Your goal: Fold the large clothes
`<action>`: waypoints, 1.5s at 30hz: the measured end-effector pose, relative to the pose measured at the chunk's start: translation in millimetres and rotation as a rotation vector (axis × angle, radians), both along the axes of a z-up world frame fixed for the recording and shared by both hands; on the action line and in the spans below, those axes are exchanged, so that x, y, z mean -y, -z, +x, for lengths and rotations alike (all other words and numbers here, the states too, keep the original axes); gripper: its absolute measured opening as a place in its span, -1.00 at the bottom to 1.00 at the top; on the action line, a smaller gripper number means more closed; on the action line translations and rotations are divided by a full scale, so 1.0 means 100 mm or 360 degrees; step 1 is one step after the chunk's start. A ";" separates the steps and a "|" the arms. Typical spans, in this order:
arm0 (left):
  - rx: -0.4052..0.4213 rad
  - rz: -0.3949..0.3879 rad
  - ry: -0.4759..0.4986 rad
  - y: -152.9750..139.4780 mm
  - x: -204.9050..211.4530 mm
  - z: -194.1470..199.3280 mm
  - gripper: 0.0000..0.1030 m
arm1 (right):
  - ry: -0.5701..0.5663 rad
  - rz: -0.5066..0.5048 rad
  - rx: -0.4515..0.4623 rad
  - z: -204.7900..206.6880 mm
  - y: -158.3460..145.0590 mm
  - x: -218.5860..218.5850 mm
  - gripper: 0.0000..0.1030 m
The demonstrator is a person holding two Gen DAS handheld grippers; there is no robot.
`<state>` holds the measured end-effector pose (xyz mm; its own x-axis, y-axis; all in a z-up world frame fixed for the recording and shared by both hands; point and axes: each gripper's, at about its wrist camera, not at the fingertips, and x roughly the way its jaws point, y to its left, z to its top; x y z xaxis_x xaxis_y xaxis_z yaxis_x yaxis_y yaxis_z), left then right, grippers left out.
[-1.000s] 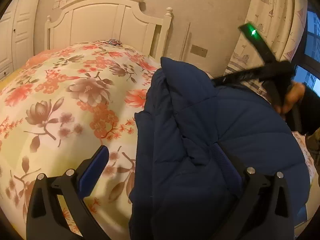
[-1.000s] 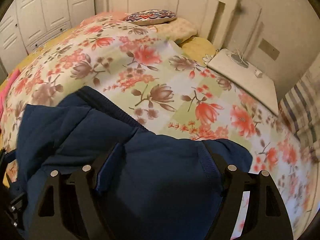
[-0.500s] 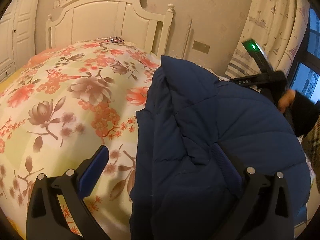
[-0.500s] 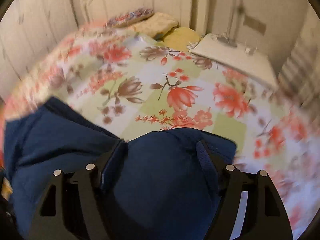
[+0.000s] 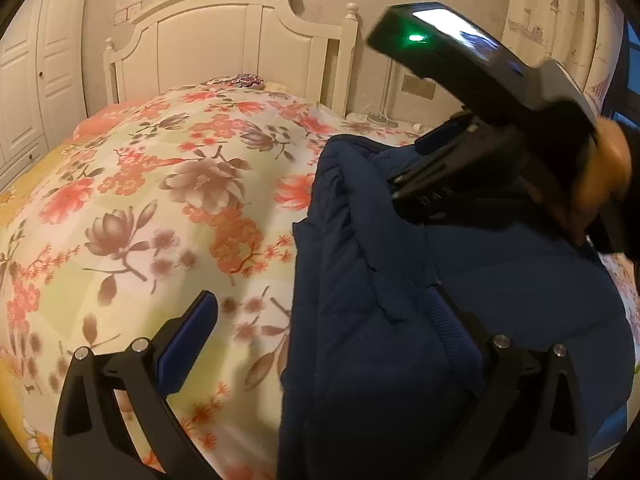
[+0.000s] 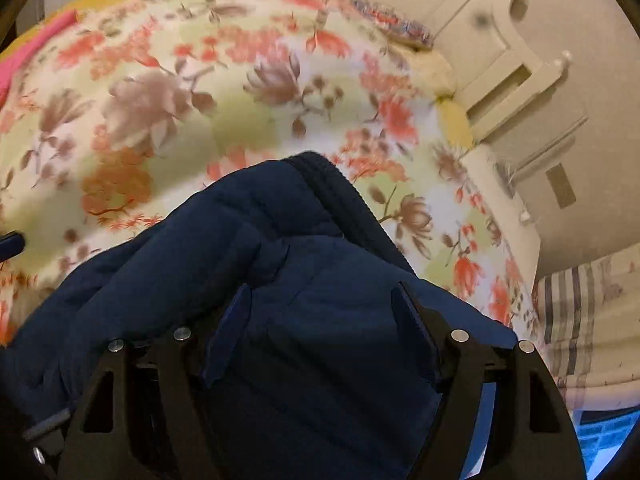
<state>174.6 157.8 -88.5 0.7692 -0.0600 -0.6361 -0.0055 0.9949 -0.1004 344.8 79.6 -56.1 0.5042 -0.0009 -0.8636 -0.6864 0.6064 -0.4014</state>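
A navy padded jacket [image 5: 400, 280] lies bunched on the right side of a floral bed [image 5: 160, 200]. My left gripper [image 5: 320, 312] is open over the jacket's left edge; its right finger [image 5: 448, 320] rests on the jacket, its left finger [image 5: 188, 336] is over the bedspread. My right gripper [image 6: 320, 316] is open, its two fingers straddling a fold of the jacket [image 6: 320, 340]. It also shows in the left wrist view [image 5: 460, 152], over the jacket's far end. A ribbed cuff or hem [image 6: 332, 192] sticks up at the jacket's far tip.
A white headboard [image 5: 224, 40] stands at the far end with a patterned pillow [image 5: 240, 79] below it. A white nightstand [image 6: 500, 184] sits beside the bed. A curtain [image 5: 552, 20] hangs at right. White wardrobe doors [image 5: 24, 80] stand at left.
My right gripper has swung in over the jacket's far end, tilting and moving closer to the left gripper. The jacket fold has shifted with it. The left gripper stayed in place.
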 end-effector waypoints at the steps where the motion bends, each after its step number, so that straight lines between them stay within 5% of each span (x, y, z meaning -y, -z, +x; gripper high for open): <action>1: -0.0004 0.0006 -0.0010 -0.01 0.00 -0.02 0.96 | -0.0003 -0.0024 0.0004 0.00 0.01 -0.02 0.37; 8: -0.0008 0.0070 -0.0025 -0.07 0.06 -0.12 0.96 | -0.0033 -0.0028 0.0092 -0.15 -0.19 -0.03 0.37; 13: 0.0001 0.0097 -0.0048 -0.08 0.06 -0.24 0.96 | -0.0077 0.0257 0.0145 -0.39 -0.63 0.04 0.37; 19: -0.0007 0.0143 -0.0103 -0.09 0.08 -0.30 0.96 | -0.0049 0.0126 0.0056 -0.33 -0.05 -0.09 0.36; 26: -0.0034 0.0141 -0.0077 -0.08 0.10 -0.32 0.96 | -0.0108 0.0144 0.0133 -0.66 -0.39 -0.03 0.37; 29: -0.0065 0.0065 -0.0066 -0.10 0.05 -0.35 0.96 | -0.0145 0.0289 0.0238 -1.05 -0.62 0.26 0.53; 32: -0.0111 -0.0165 -0.0011 -0.17 -0.15 -0.35 0.96 | -0.0042 0.0511 0.0312 -1.37 -0.73 0.85 0.65; 35: -0.0202 -0.0511 0.0109 -0.21 -0.43 -0.22 0.96 | 0.0221 0.0950 0.0169 -1.37 -0.72 1.59 0.84; 39: -0.0280 -0.0552 0.0228 -0.20 -0.46 0.06 0.96 | 0.0679 0.1568 -0.0305 -1.17 -0.30 2.55 0.86; 43: -0.0583 -0.0811 0.0378 0.14 -0.42 0.42 0.96 | 0.0849 0.1702 -0.0615 -1.08 0.12 2.78 0.87; 45: -0.0581 -0.0879 0.0400 0.23 -0.42 0.44 0.96 | 0.0804 0.1791 -0.0733 -1.08 0.23 2.73 0.87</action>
